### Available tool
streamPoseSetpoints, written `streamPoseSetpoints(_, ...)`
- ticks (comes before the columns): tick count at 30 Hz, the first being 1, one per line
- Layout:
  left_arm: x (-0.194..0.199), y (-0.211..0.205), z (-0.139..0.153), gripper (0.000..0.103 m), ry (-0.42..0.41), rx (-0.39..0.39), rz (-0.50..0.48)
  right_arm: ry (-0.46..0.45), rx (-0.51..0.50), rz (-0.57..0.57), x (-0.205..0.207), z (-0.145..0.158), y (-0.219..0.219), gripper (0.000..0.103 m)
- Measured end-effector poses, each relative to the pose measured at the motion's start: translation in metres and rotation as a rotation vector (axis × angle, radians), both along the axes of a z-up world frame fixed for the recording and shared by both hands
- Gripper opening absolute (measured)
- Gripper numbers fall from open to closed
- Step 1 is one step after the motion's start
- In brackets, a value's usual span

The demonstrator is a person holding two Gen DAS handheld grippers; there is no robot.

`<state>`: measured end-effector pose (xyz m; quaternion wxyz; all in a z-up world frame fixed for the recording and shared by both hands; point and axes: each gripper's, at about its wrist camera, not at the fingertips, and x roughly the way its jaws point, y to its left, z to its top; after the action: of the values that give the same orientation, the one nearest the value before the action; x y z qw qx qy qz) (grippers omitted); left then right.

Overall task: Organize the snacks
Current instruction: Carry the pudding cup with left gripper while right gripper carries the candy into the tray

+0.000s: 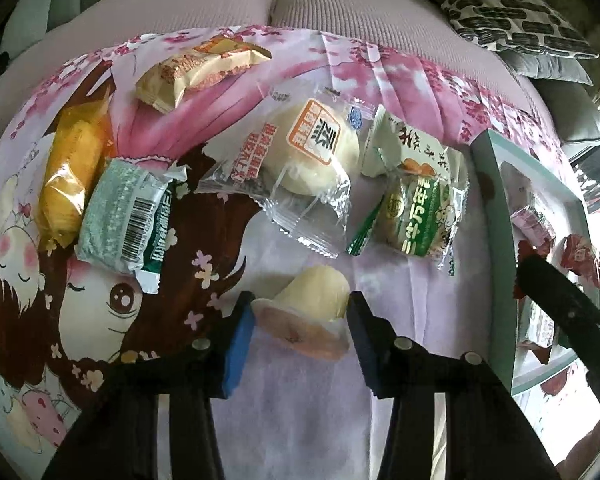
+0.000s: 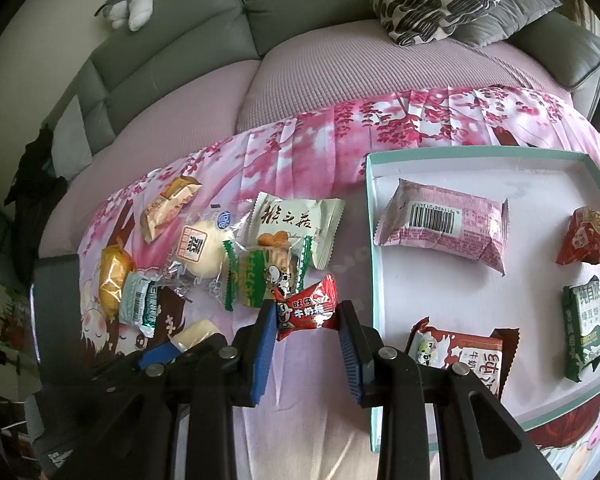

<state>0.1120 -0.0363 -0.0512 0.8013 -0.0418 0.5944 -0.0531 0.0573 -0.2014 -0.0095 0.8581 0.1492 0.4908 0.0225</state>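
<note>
Right wrist view: right gripper (image 2: 307, 314) pinches red milk candy (image 2: 306, 314) left of teal box (image 2: 374, 280), presumably bound there; left gripper (image 1: 300, 312) brackets jelly cup (image 1: 306, 312), contact unclear.

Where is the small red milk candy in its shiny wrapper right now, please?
In the right wrist view, the red milk candy sits between the right gripper fingers, above the pink cloth, just left of the teal-rimmed white tray.

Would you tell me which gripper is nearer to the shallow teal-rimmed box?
Right. The right gripper, holding a red milk candy, sits just beside the box; the left gripper, around a pale jelly cup, is farther off.
</note>
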Motion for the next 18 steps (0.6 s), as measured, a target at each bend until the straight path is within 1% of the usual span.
streamPoseSetpoints(6,-0.005,0.004,0.023,0.048,-0.054,-0.031,0.000,-0.021,0.004,-0.003,-0.003,0.008,-0.001,0.033)
streamPoseSetpoints(10,-0.010,0.002,0.045,0.048,-0.114,-0.070,-0.011,-0.049,0.011,-0.025,-0.005,0.018,-0.010,0.033)
streamPoseSetpoints(14,-0.012,-0.013,0.063,0.048,-0.162,-0.093,-0.048,-0.057,0.021,-0.102,-0.007,0.024,-0.040,0.033)
streamPoseSetpoints(18,-0.012,-0.038,0.069,0.049,-0.187,-0.131,-0.094,-0.060,0.012,-0.192,-0.011,0.028,-0.076,0.033)
